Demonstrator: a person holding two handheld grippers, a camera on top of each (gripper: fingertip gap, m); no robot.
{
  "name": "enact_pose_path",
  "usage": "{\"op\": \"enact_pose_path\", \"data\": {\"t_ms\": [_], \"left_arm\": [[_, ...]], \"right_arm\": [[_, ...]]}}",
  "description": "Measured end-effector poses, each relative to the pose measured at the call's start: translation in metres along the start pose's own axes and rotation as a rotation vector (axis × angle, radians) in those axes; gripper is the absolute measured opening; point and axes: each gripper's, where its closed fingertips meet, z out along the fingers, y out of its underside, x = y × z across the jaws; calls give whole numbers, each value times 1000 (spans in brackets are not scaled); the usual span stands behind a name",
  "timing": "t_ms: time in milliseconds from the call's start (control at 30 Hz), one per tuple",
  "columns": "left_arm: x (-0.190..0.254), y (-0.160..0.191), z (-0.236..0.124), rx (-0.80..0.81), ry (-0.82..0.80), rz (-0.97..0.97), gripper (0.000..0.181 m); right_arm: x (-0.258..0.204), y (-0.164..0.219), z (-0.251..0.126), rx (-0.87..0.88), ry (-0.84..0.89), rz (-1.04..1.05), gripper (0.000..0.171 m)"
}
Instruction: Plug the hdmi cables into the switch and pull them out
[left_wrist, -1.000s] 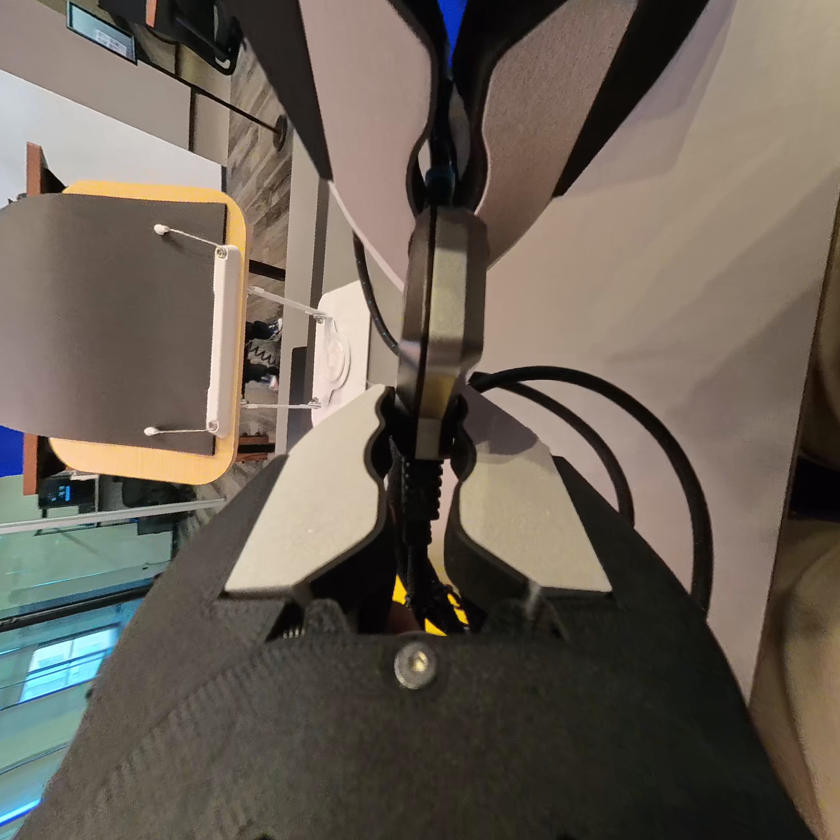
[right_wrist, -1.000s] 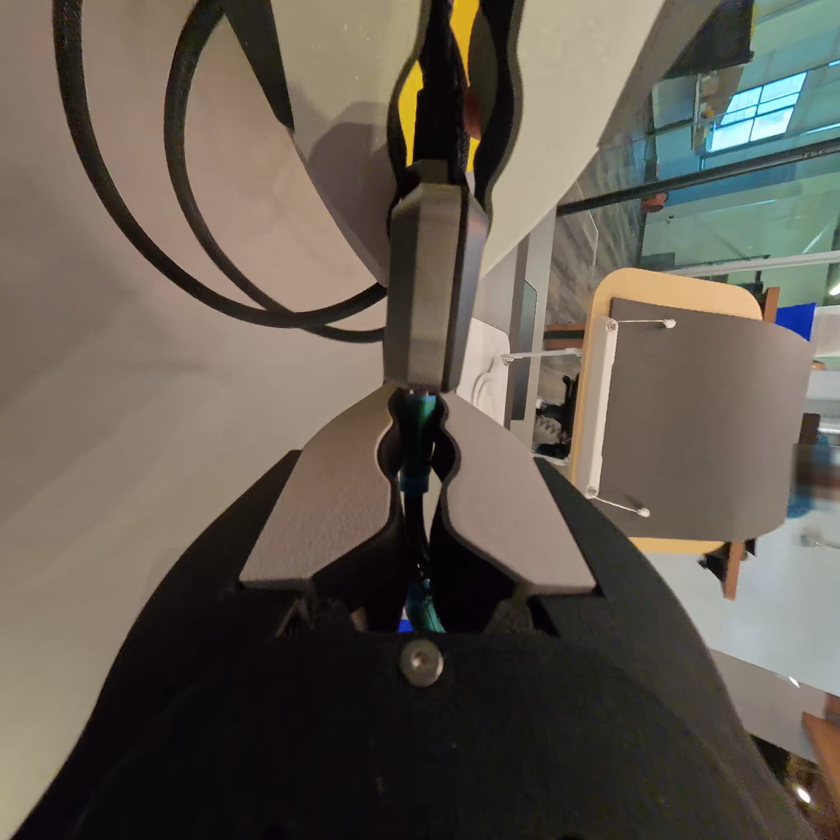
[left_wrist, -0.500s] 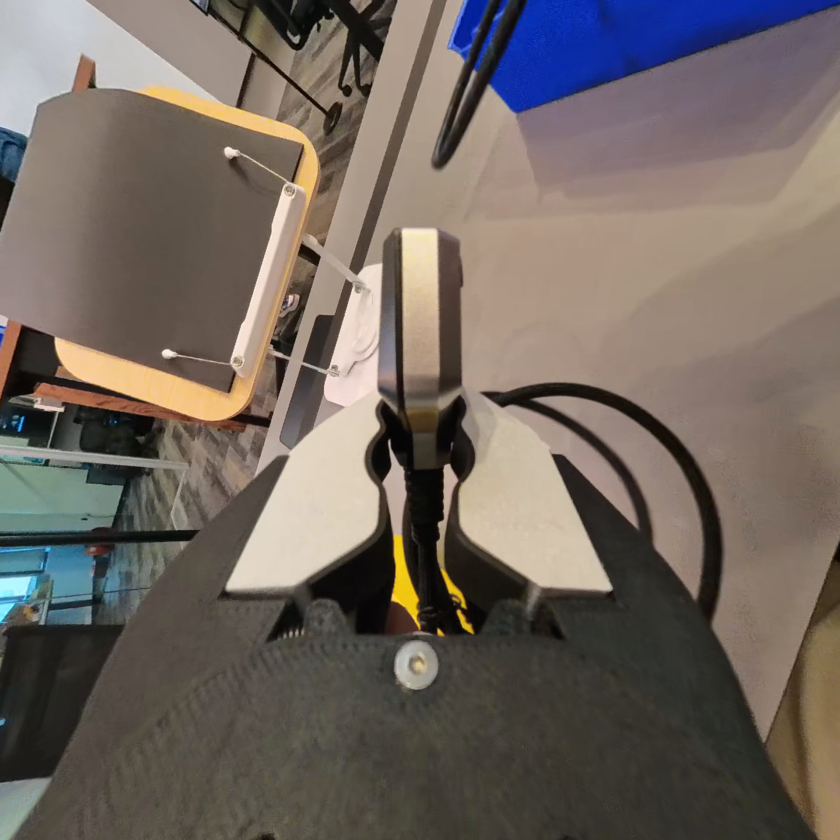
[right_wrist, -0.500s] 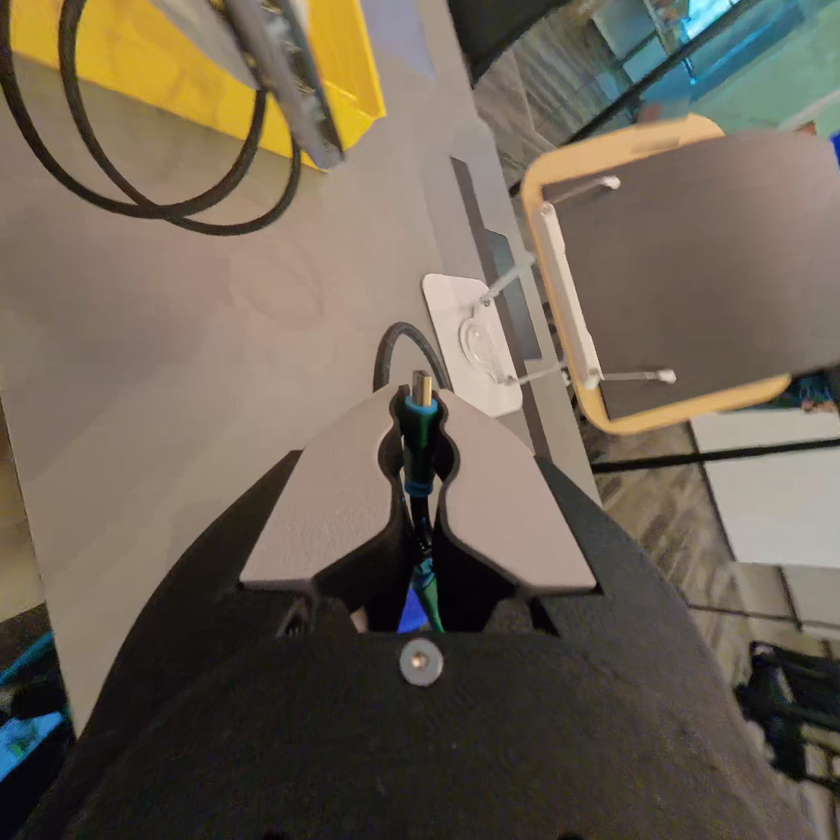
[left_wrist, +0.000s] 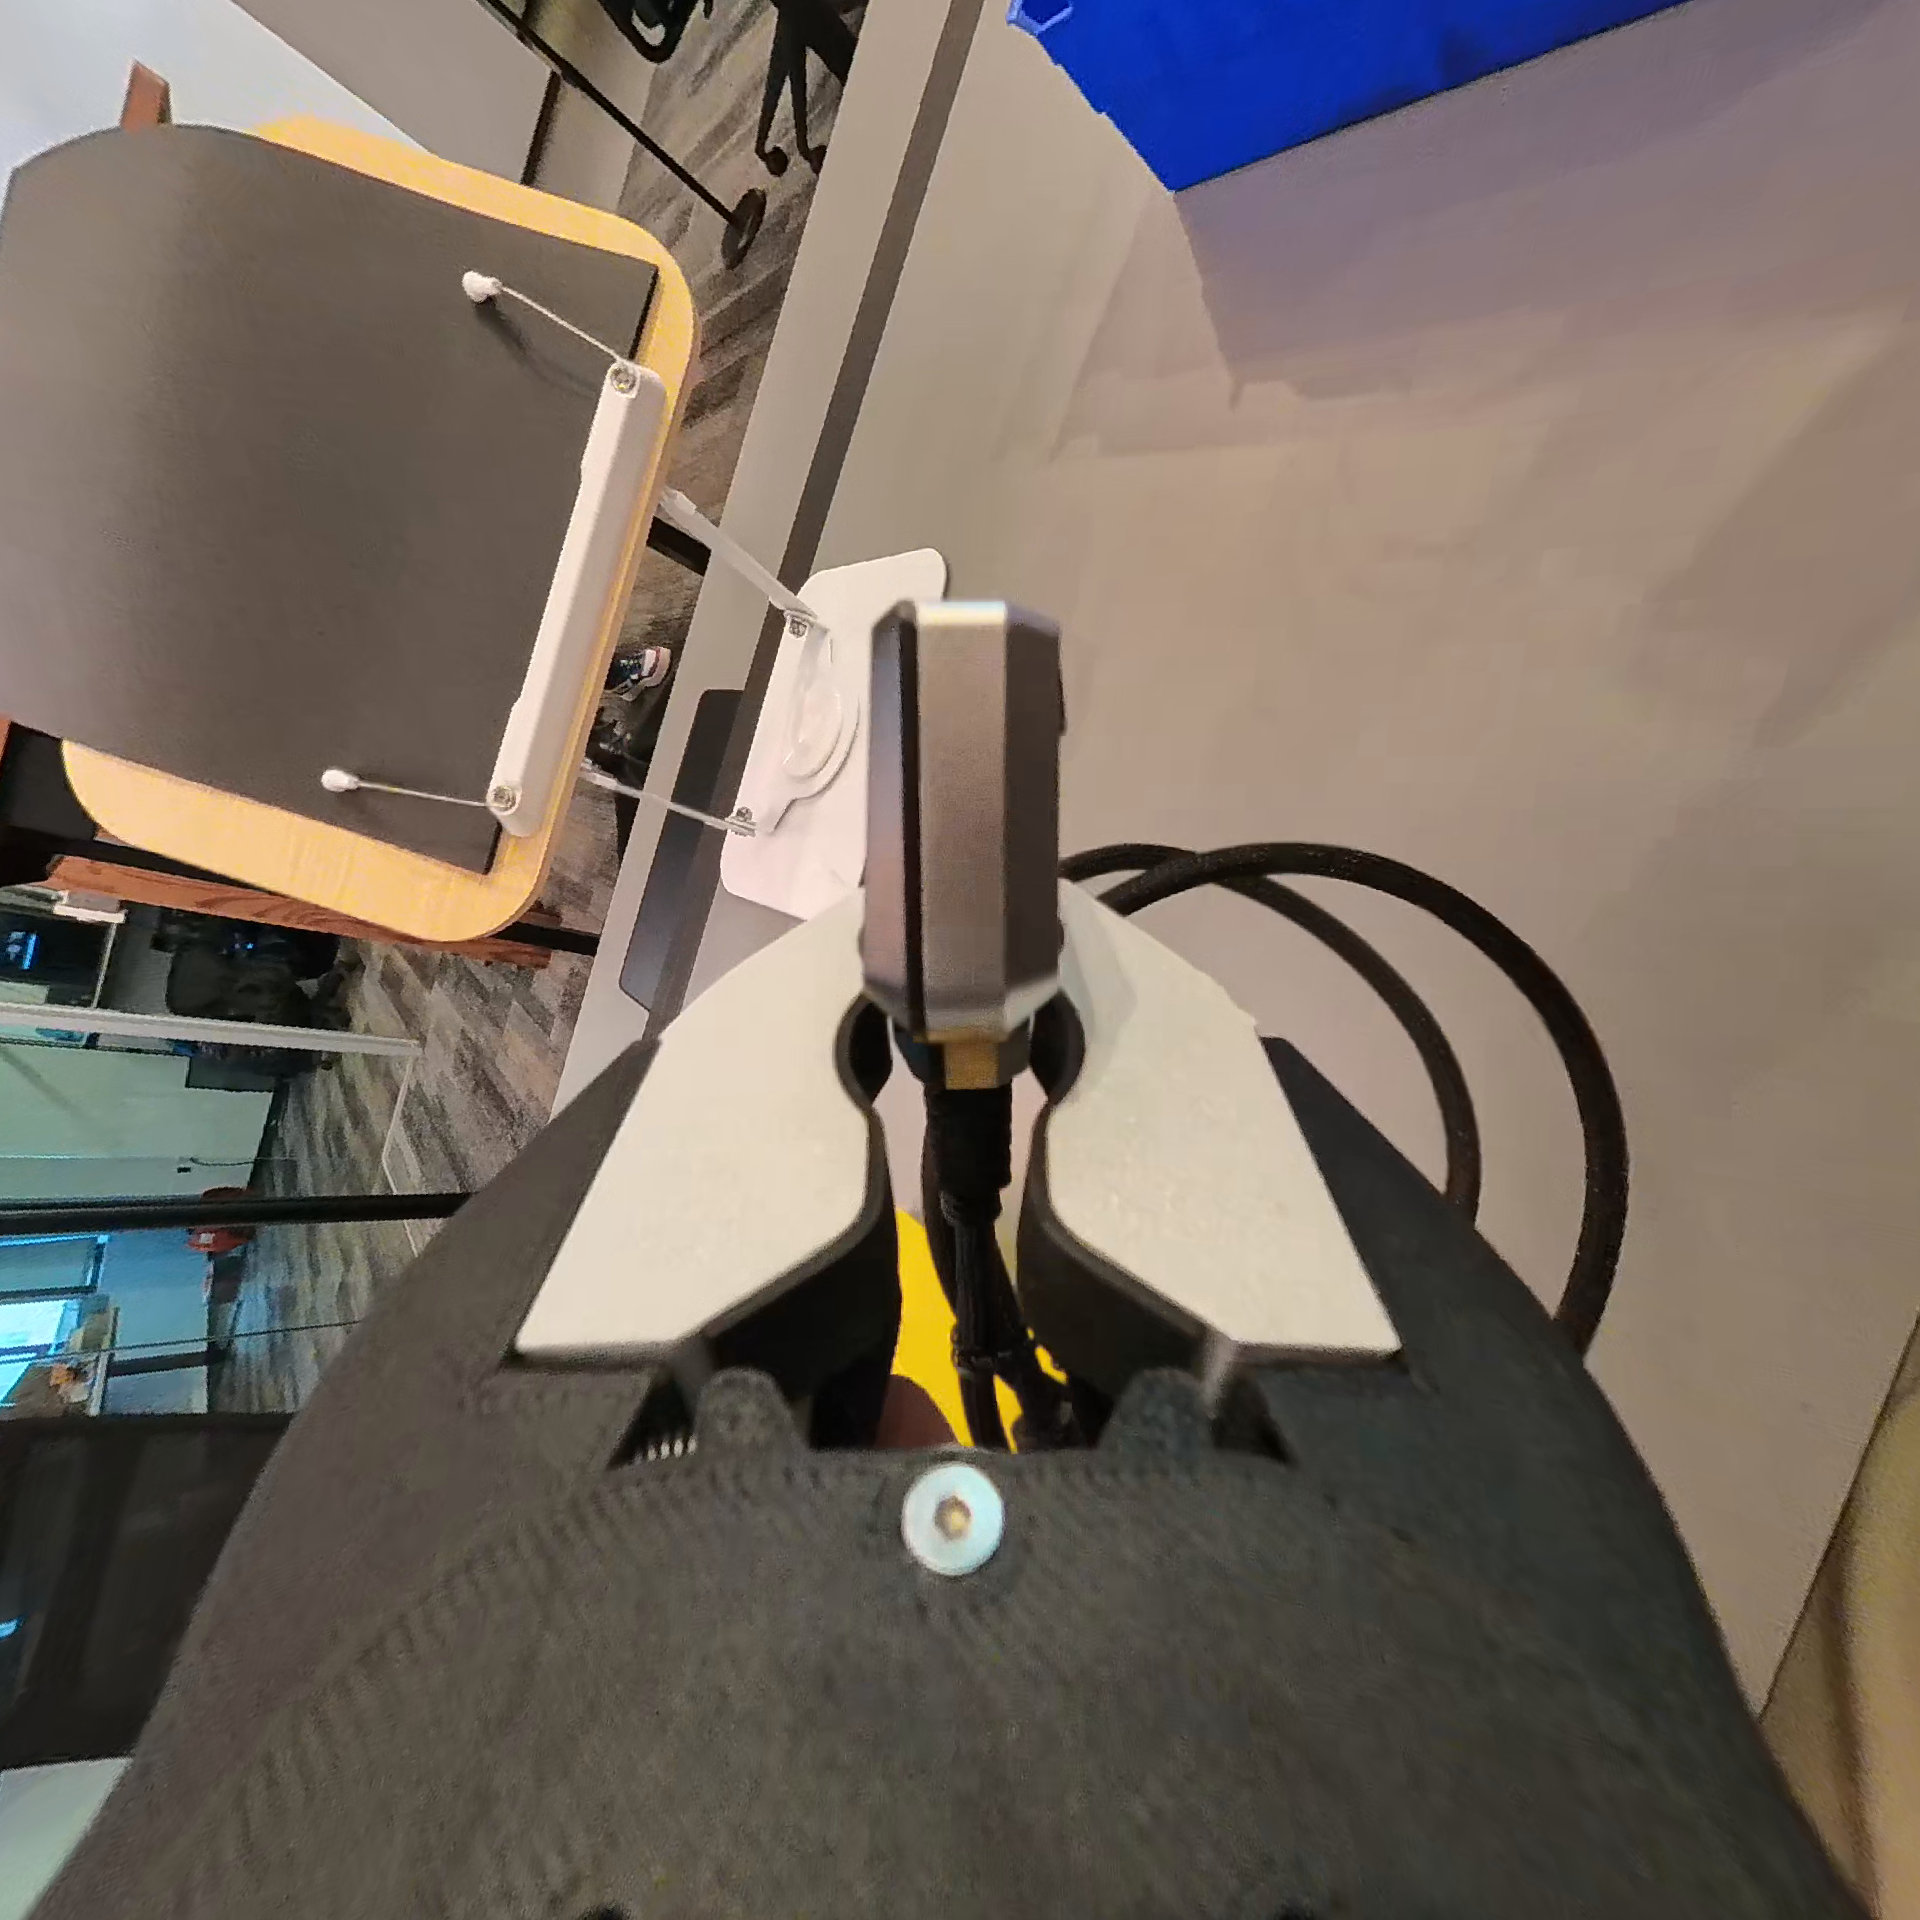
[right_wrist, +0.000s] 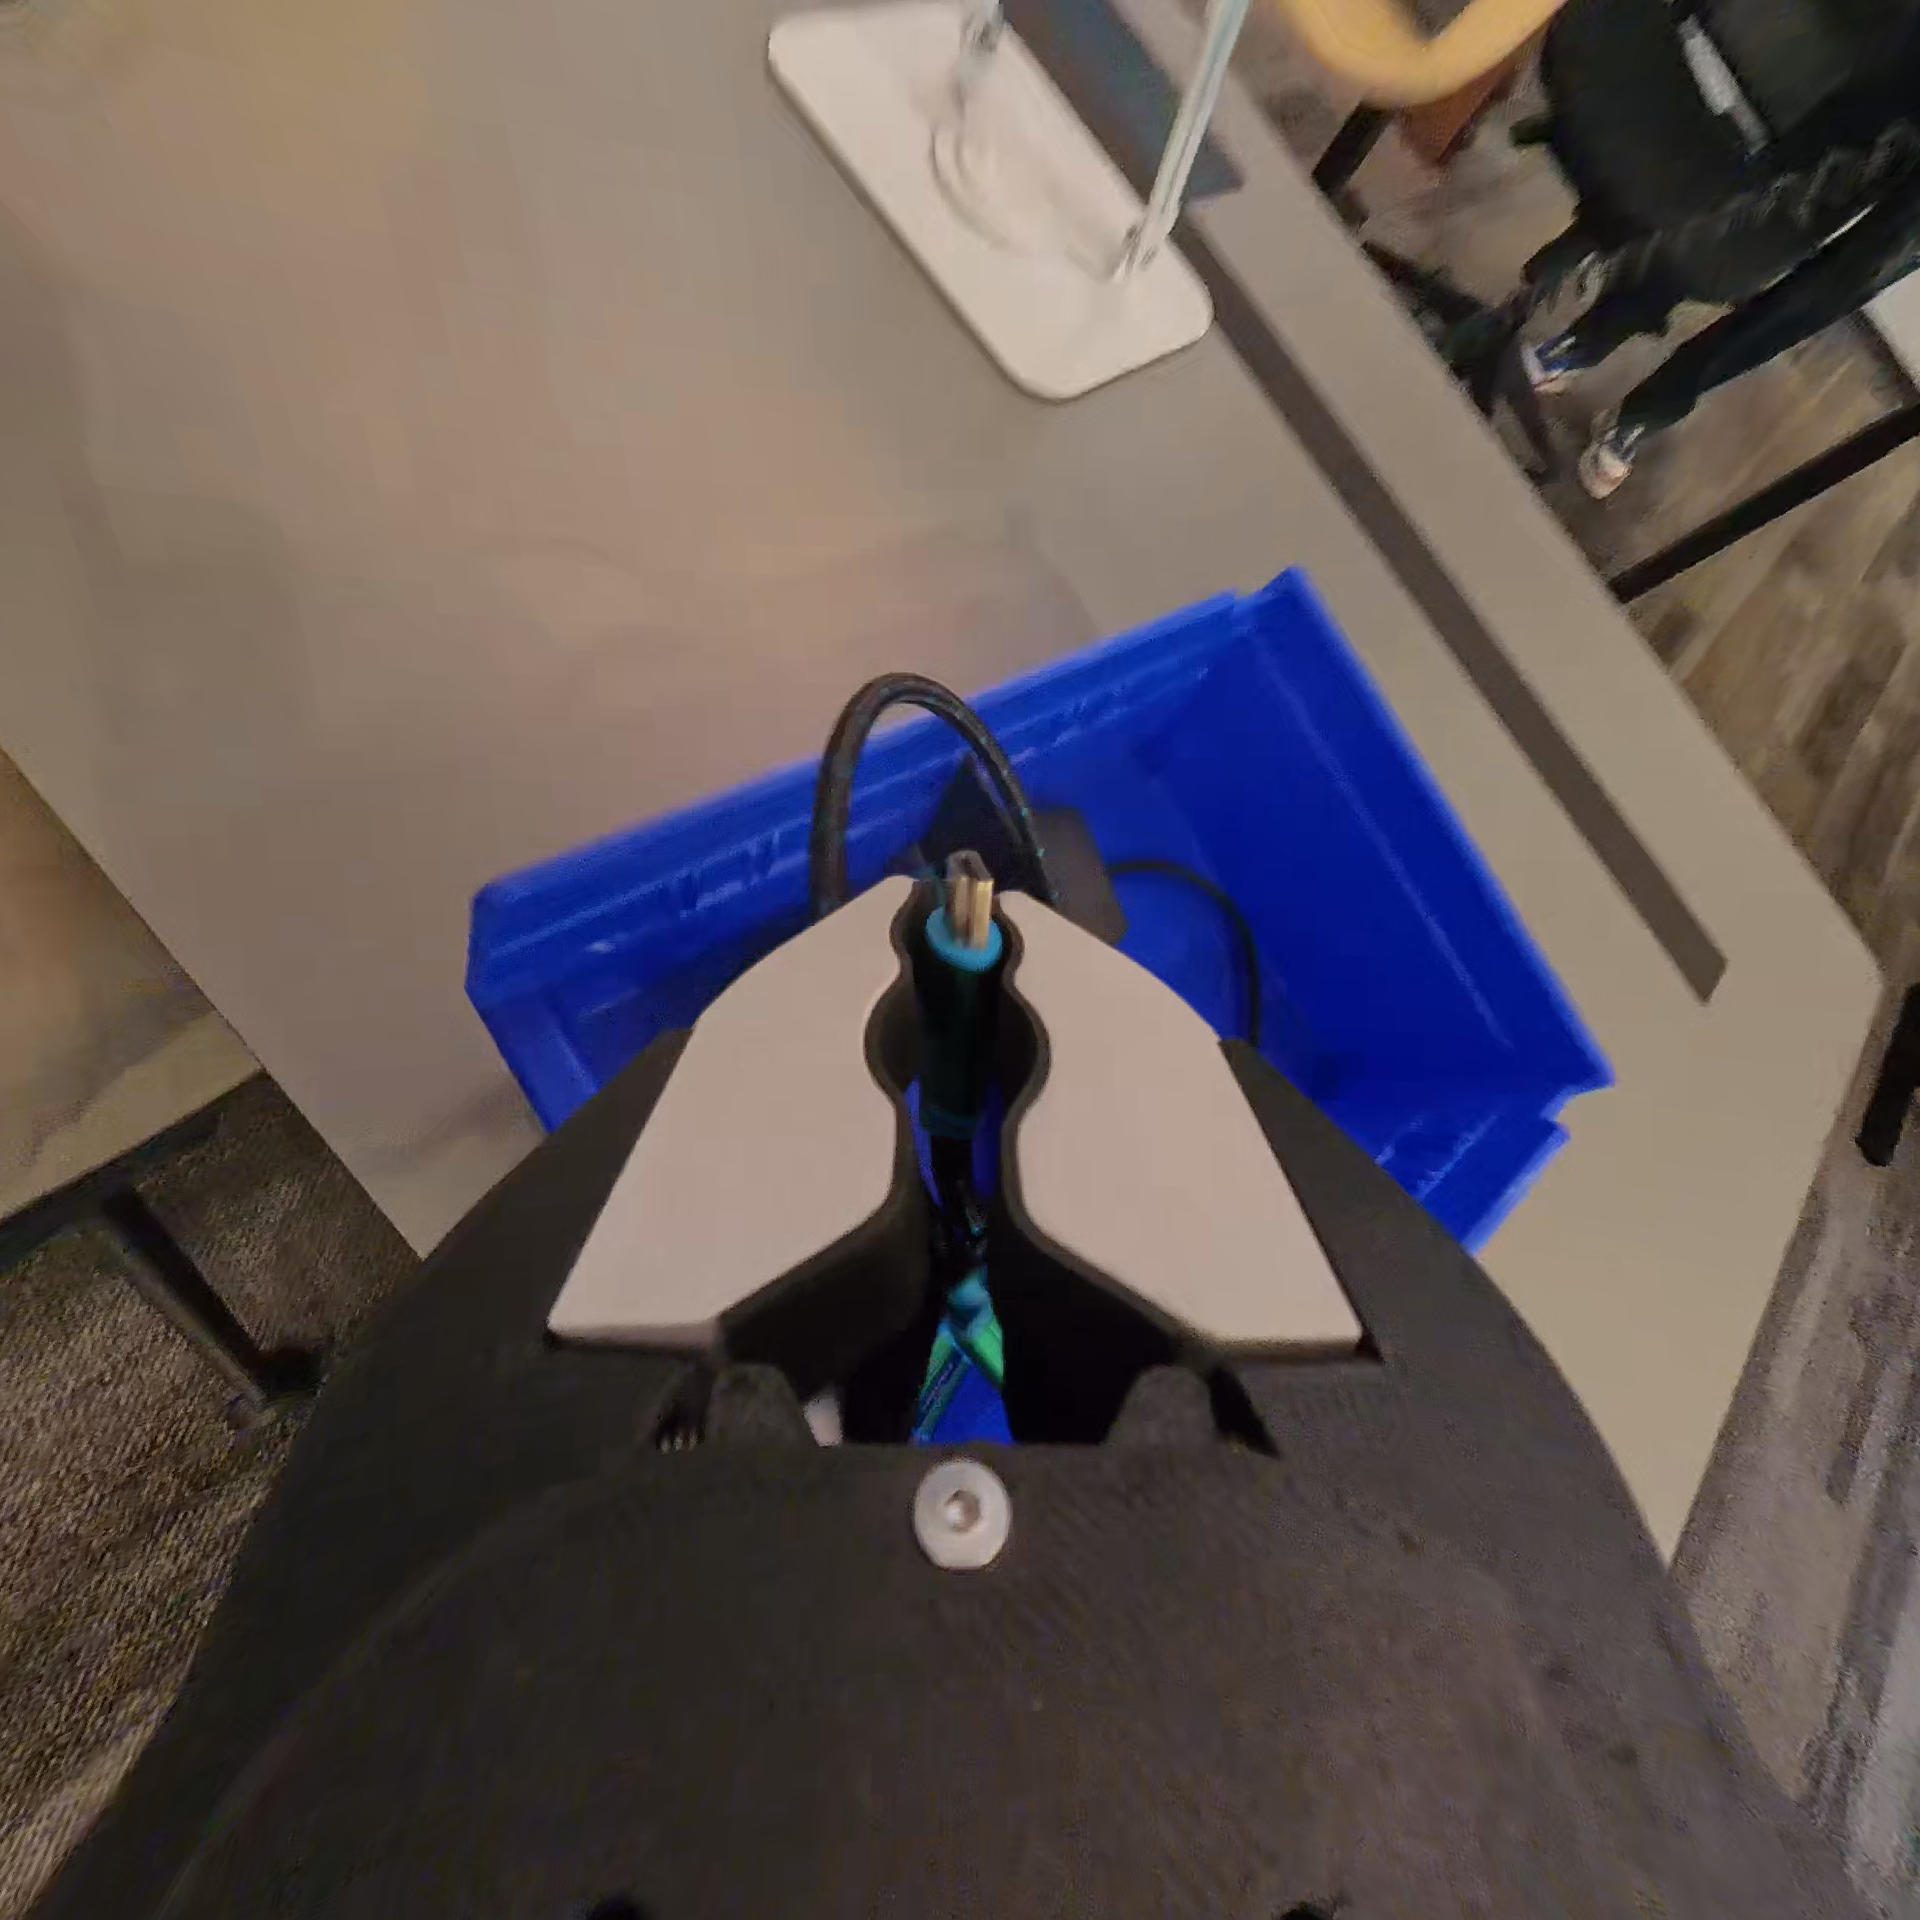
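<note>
In the left wrist view my left gripper (left_wrist: 961, 1049) is shut on the plug of a black braided HDMI cable (left_wrist: 966, 1132). The grey metal switch (left_wrist: 961, 821) sits on that plug and stands up past the fingertips, above the grey table (left_wrist: 1455, 623). The cable's black loops (left_wrist: 1507, 1049) lie to the right. In the right wrist view my right gripper (right_wrist: 966, 935) is shut on a black HDMI plug with teal rings (right_wrist: 961, 987). Its gold connector tip (right_wrist: 971, 904) is bare and free. Its cable (right_wrist: 883, 727) arches over a blue bin (right_wrist: 1351, 831).
A white stand base (left_wrist: 821, 758) with wire arms holds a dark board on a wooden panel (left_wrist: 291, 520) at the table's far edge; the base also shows in the right wrist view (right_wrist: 997, 239). A person's legs (right_wrist: 1662, 260) are beyond the table. The blue bin's corner (left_wrist: 1351, 73) shows top right. Left tips to right tips: about 35 cm.
The right gripper pulled its plug out of the switch and swung away to above the blue bin. The left gripper kept its cable with the switch on it and turned.
</note>
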Motion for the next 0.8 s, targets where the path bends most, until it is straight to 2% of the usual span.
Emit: {"op": "enact_pose_path", "data": {"t_ms": [100, 167, 233, 267, 333, 500, 567, 633, 733, 767, 800], "left_arm": [[4, 2, 3, -9, 7, 11, 22], [7, 4, 5, -18, 17, 18, 22], [10, 6, 7, -21, 22, 18, 23], [11, 7, 8, -23, 28, 15, 23], [14, 9, 9, -31, 40, 18, 23], [16, 13, 12, -39, 51, 13, 22], [16, 13, 12, -37, 52, 6, 22], [16, 14, 13, -36, 51, -1, 22], [16, 15, 13, -36, 55, -6, 22], [16, 15, 13, -35, 55, -5, 22], [16, 15, 12, -35, 54, -5, 22]], "right_arm": [[-7, 30, 19, -67, -6, 8, 9], [-16, 54, 31, -180, -34, -8, 9], [-25, 69, 39, -246, -71, 19, 17], [-25, 77, 41, -281, -71, 39, 21], [-25, 90, 40, -358, -93, 87, 41], [-26, 99, 23, -479, -157, 162, 66], [-22, 105, 14, -563, -140, 126, 75], [-20, 100, 8, -571, -128, 125, 76], [-2, 103, 9, -593, -20, 94, 65], [-4, 107, 12, -602, -39, 106, 61], [-9, 115, 11, -642, -71, 123, 67]]}}
